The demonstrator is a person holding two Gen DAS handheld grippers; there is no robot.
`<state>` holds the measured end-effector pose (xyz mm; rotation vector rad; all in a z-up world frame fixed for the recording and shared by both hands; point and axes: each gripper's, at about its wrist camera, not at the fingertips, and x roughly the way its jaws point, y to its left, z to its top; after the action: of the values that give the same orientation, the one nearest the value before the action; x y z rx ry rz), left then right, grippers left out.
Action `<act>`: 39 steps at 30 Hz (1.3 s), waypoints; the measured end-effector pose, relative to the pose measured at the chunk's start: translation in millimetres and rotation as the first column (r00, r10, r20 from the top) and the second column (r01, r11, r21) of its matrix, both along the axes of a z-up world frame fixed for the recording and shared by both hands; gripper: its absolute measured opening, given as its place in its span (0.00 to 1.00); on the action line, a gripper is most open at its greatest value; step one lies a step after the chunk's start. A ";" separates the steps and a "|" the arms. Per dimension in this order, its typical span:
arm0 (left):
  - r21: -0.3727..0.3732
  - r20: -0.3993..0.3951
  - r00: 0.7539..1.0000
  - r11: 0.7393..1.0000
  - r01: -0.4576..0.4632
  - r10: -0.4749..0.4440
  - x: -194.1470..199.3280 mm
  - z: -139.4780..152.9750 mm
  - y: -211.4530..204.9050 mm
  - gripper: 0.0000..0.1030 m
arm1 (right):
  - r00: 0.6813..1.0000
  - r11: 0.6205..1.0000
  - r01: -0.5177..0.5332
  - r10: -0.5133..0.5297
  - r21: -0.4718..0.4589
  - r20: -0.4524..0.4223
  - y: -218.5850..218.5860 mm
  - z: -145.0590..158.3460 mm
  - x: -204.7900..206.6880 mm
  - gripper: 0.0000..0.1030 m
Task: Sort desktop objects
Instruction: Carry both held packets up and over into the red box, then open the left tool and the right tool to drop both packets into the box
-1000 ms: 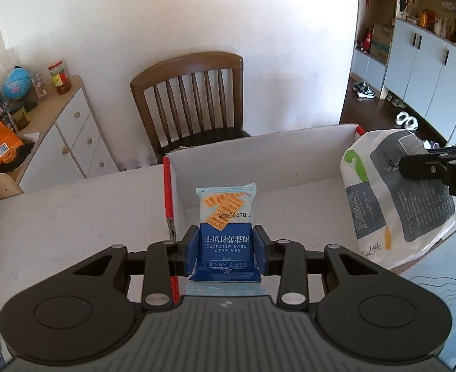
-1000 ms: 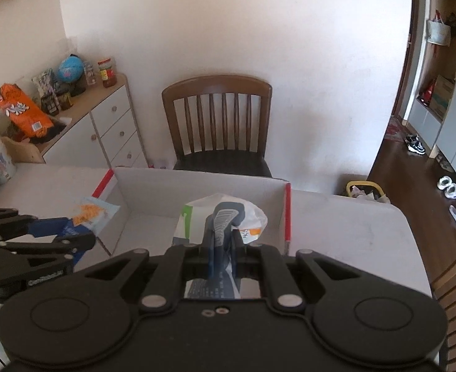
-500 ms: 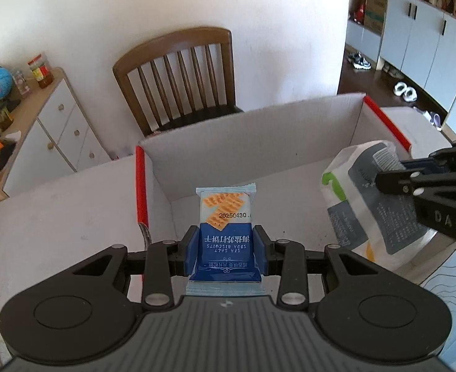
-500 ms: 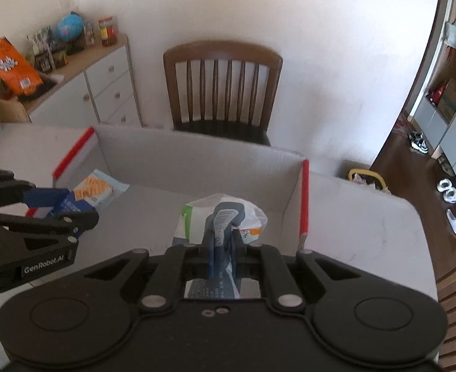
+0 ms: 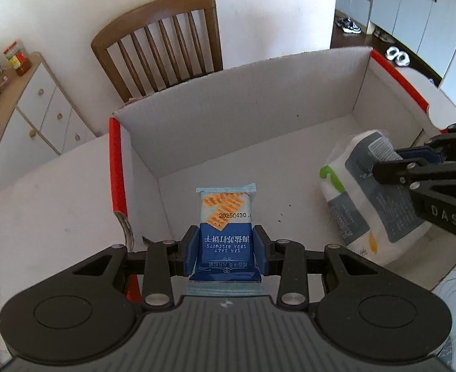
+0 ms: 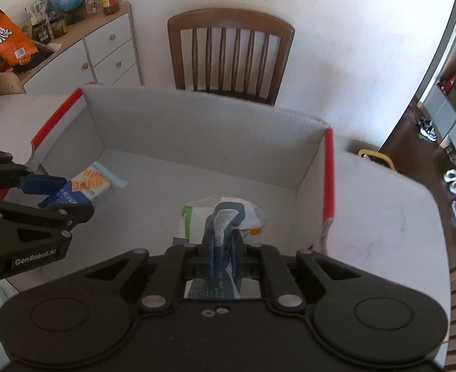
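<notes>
Left wrist view: we see the cardboard box [image 5: 259, 114], open top, red-taped side rims L & R, tall back wall w/ a wooden chair [image 5: 163, 40] behind it. Box floor is mostly bare betw. the two packets, so there's free room in the middle & toward the back wall. Left side wall stands close beside our left gripper [image 5: 225, 249]; white desk [image 5: 51, 198] lies outside it.

Left gripper is clamped on the biscuit packet [image 5: 225, 217], blue pads pressing its lower blue part from both sides; packet sticks out ahead of the fingers, over the box floor near the L wall. Can't tell if it touches the floor.

Right wrist view: right gripper [image 6: 223, 255] is pinched tight on the white snack bag [image 6: 197, 217], gripping a grey fold at its near end; bag hangs ahead of the fingers, inside the box toward the R wall. The two packets are well apart.
</notes>
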<state>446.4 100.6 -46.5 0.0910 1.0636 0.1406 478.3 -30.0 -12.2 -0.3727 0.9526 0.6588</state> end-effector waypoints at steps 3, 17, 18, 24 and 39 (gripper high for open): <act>-0.010 -0.010 0.999 0.999 0.033 -0.033 2.1 -2.0 -5.7 0.34 | 1.000 1.000 -0.021 0.021 -0.004 -0.013 1.6 -5.4 -2.0 0.09; -0.015 -0.063 0.993 0.995 0.097 -0.098 14.3 -20.5 -25.4 0.34 | 0.999 0.999 -0.035 0.035 -0.006 -0.040 -4.7 -11.7 4.5 0.11; -0.024 -0.069 0.993 0.995 0.093 -0.094 14.6 -22.2 -24.3 0.34 | 0.999 0.999 -0.035 0.035 -0.009 -0.039 -5.3 -12.4 5.0 0.11; -0.056 -0.109 0.990 0.995 0.087 -0.093 17.9 -28.3 -19.1 0.35 | 0.999 1.000 -0.021 0.020 -0.020 -0.032 -6.7 -12.8 8.0 0.17; -0.081 -0.132 0.989 0.995 0.058 -0.068 18.9 -27.5 -14.4 0.43 | 0.992 0.990 -0.123 0.124 -0.068 0.015 6.4 -10.3 -3.5 0.53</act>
<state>465.3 86.1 -74.1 0.0652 1.1985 0.0366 474.9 -23.6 -22.5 -0.5000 0.9402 0.7356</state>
